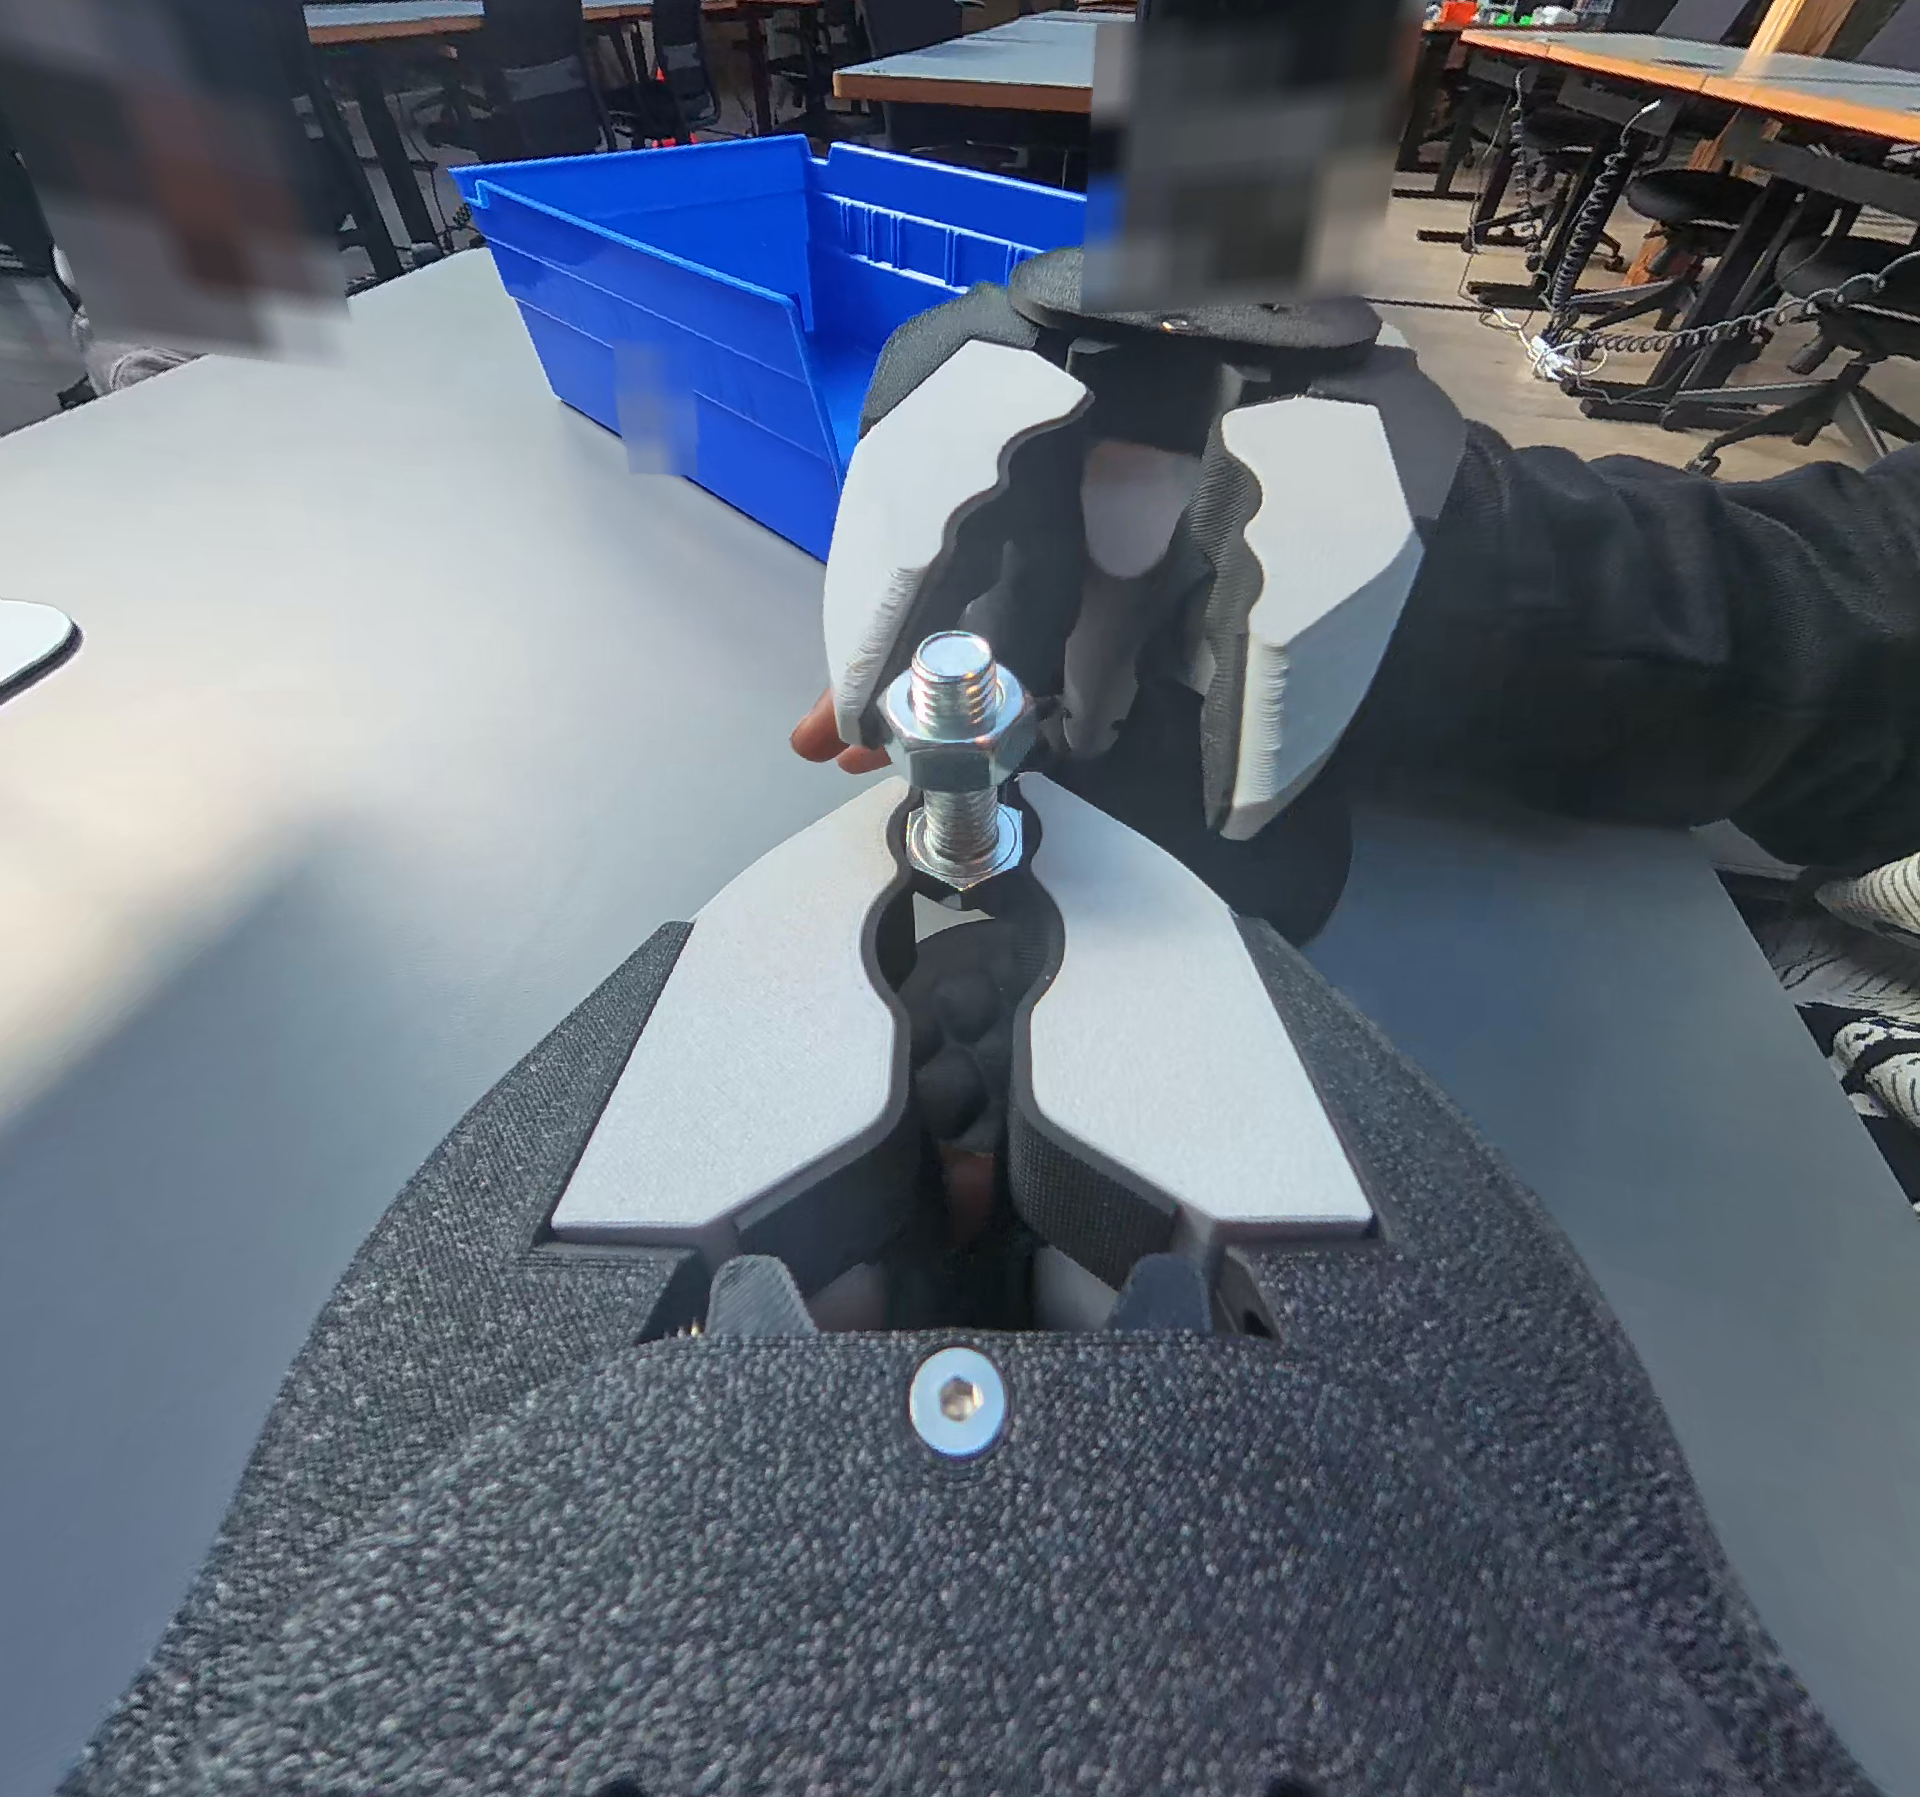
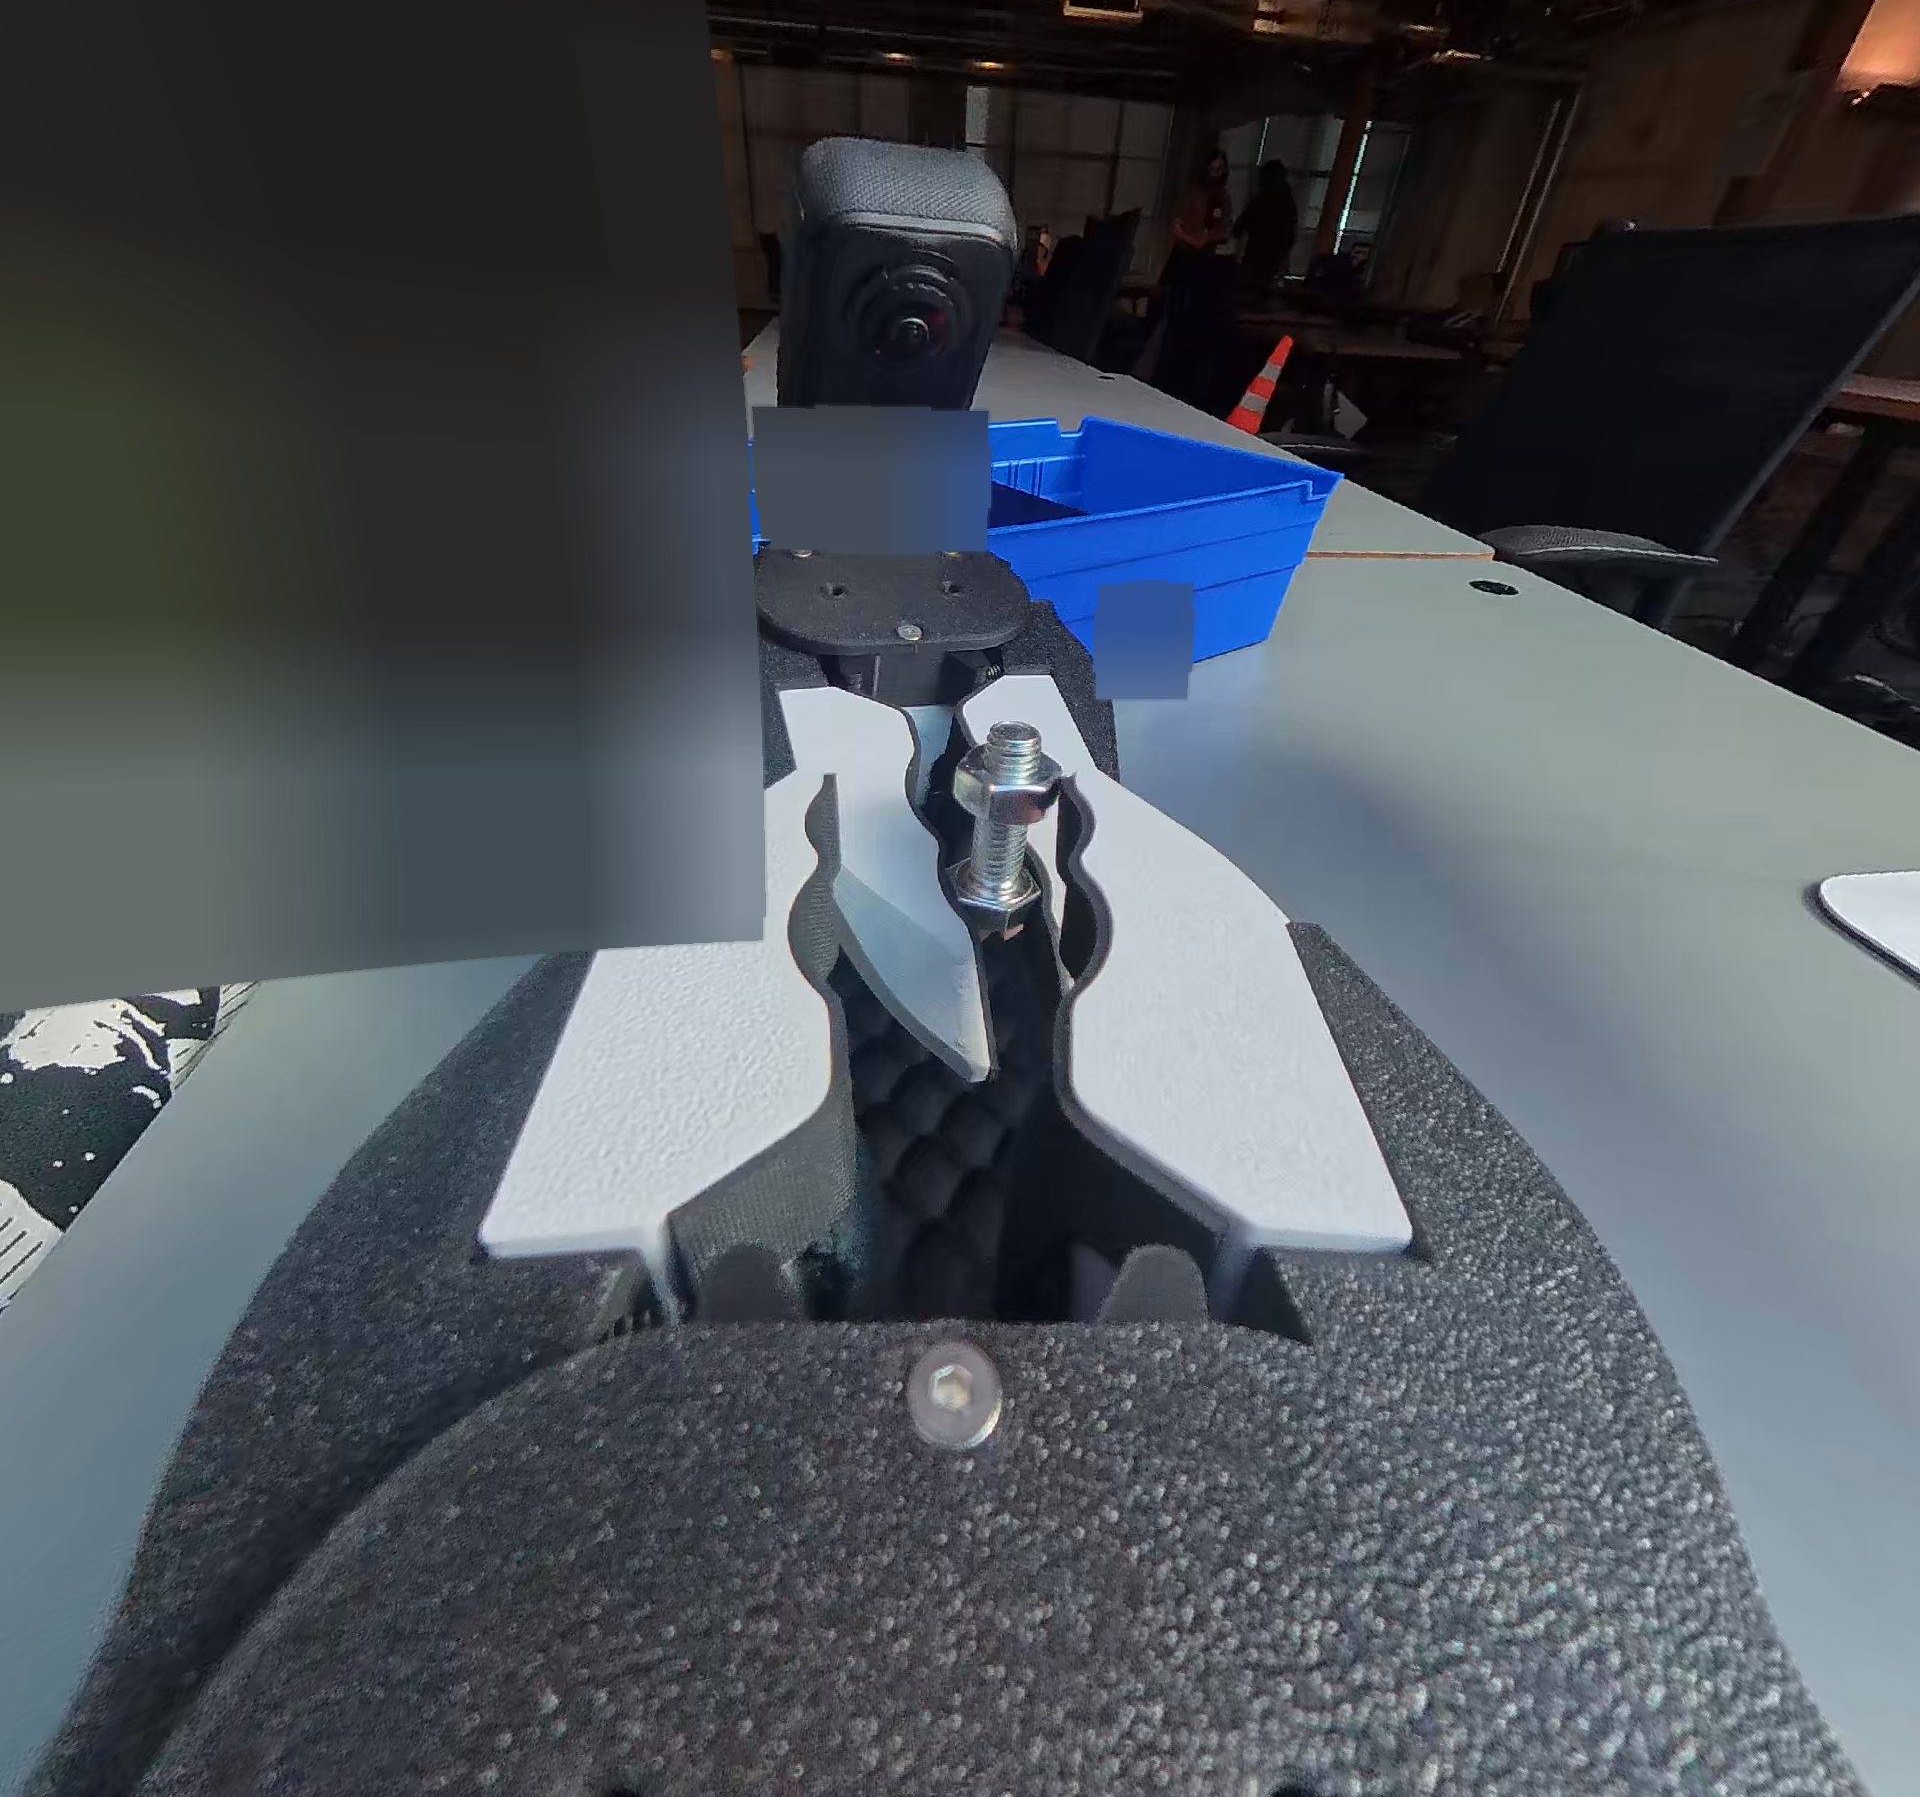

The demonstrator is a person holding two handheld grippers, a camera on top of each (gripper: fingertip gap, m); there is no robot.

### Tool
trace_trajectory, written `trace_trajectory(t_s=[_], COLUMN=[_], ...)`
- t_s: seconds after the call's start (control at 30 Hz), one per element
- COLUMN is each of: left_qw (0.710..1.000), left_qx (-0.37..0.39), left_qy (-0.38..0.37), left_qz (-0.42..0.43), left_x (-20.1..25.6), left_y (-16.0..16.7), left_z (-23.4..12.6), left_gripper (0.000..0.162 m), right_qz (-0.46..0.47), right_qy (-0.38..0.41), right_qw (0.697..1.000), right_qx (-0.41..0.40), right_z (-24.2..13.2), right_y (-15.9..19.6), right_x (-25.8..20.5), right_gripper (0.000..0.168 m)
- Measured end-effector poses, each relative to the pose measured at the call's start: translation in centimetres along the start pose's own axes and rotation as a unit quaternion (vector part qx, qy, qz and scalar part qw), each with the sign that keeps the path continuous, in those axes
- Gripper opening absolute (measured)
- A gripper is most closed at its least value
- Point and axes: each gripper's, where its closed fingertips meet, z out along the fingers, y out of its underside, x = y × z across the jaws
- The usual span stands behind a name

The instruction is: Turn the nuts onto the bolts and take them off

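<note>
Steel bolt (image 1: 961, 828) upright, head pinched in left gripper (image 1: 961, 874); right gripper (image 1: 1049, 719) agape around nut (image 1: 956, 739)

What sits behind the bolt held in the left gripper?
Behind the bolt in the left gripper are the right gripper, a gloved hand and a blue bin. The bin's contents are hidden by its walls.

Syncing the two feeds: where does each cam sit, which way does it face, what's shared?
Left wrist view: on the left gripper, facing the bolt it clamps by the head; right gripper, black-sleeved arm opposite.
Right wrist view: on the right gripper, facing back; left gripper, its camera visible.
Shared: bolt, nut, blue bin, grey table.
</note>
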Motion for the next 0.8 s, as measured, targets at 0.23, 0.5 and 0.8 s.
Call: trace_trajectory(t_s=[0.23,0.5,0.8], left_qw=[1.0,1.0,1.0], left_qx=[0.002,0.001,-0.007], left_qy=[-0.002,-0.002,0.0], left_qz=[-0.001,-0.001,0.007], left_x=[-0.1,-0.1,0.1], left_y=[-0.1,0.0,0.1], left_z=[0.0,0.0,0.2], left_gripper=[0.014,0.014,0.014], right_qz=[0.001,0.001,-0.008], right_qy=[0.005,0.019,-0.016], right_qw=[1.0,0.999,1.0], right_qx=[-0.001,0.03,0.006], right_z=[-1.1,-1.3,1.9], right_y=[-0.2,-1.0,0.3], right_x=[0.5,0.9,-1.0], right_gripper=[0.012,0.027,0.095])
